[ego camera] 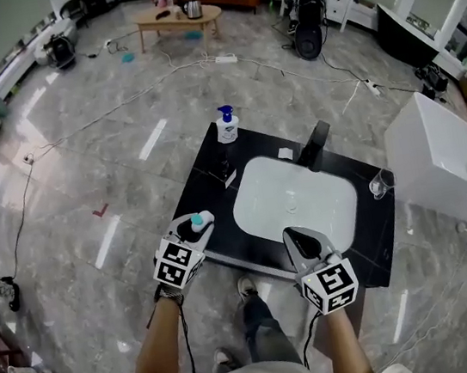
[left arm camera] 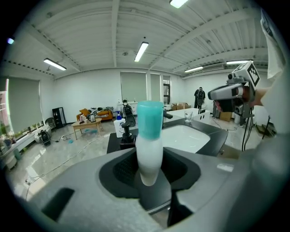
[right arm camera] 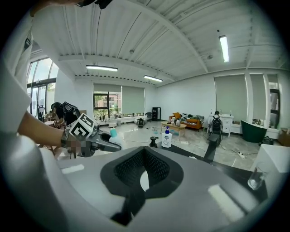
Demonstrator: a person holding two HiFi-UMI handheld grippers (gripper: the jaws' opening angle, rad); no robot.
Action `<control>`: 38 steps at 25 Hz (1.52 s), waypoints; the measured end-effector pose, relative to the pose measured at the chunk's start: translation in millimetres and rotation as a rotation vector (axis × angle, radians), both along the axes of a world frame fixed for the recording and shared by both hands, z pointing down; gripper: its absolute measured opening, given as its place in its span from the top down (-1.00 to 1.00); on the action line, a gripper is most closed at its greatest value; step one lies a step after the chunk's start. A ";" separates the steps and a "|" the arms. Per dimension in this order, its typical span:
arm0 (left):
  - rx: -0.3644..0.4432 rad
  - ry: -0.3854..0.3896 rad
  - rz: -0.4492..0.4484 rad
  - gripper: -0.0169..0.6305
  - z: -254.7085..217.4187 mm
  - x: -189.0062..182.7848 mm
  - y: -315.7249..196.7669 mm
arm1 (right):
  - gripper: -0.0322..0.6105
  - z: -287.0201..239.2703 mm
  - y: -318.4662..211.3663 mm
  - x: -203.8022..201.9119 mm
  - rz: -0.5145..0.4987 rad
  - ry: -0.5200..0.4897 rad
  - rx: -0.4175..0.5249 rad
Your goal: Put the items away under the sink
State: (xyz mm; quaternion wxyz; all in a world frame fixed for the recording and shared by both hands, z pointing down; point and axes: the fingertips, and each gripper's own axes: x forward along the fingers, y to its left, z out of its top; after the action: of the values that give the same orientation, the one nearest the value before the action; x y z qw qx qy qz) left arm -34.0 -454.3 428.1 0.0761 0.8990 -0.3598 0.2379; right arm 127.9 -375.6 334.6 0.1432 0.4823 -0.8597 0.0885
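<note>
My left gripper (ego camera: 197,225) is shut on a white bottle with a teal cap (ego camera: 200,220), held over the near left corner of the black sink counter (ego camera: 204,164). In the left gripper view the bottle (left arm camera: 149,141) stands upright between the pads, cap up. My right gripper (ego camera: 299,238) hovers over the near rim of the white basin (ego camera: 294,196), shut, with nothing in it. A white pump bottle with a blue head (ego camera: 226,126) stands at the counter's far left corner. Nearer, a small dark item (ego camera: 226,174) rests on the counter.
A black faucet (ego camera: 315,144) rises behind the basin. A clear glass (ego camera: 378,185) stands on the counter's right edge, beside a white cabinet (ego camera: 443,160). Cables cross the grey floor (ego camera: 106,148). A person's shoes (ego camera: 247,287) show below the counter's front.
</note>
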 end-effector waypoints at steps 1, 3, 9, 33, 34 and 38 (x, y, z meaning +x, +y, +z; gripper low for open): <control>0.007 0.009 0.000 0.51 -7.6 -1.3 8.4 | 0.88 -5.9 8.7 -1.3 0.003 0.003 0.010; 0.024 0.021 0.001 0.51 -21.6 -4.3 24.8 | 0.88 -18.2 25.7 -5.7 -0.002 0.015 0.034; 0.061 0.044 0.012 0.51 -50.9 -9.8 71.2 | 0.88 -41.6 65.8 -13.0 0.007 0.034 0.073; 0.210 0.117 0.160 0.50 -173.9 -35.5 250.0 | 0.88 -129.0 229.1 -67.8 0.067 0.009 0.205; 0.210 0.120 0.167 0.50 -175.2 -34.1 255.2 | 0.88 -129.8 234.6 -68.3 0.066 0.010 0.207; 0.210 0.126 0.182 0.50 -174.1 -26.8 272.3 | 0.88 -122.1 253.4 -69.5 0.052 0.029 0.195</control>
State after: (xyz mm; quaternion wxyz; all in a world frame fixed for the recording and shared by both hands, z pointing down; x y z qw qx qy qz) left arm -60.8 -182.0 254.0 -0.0177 0.9440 -0.2942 0.1481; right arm 58.4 -122.3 212.5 0.1056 0.5173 -0.8493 0.0012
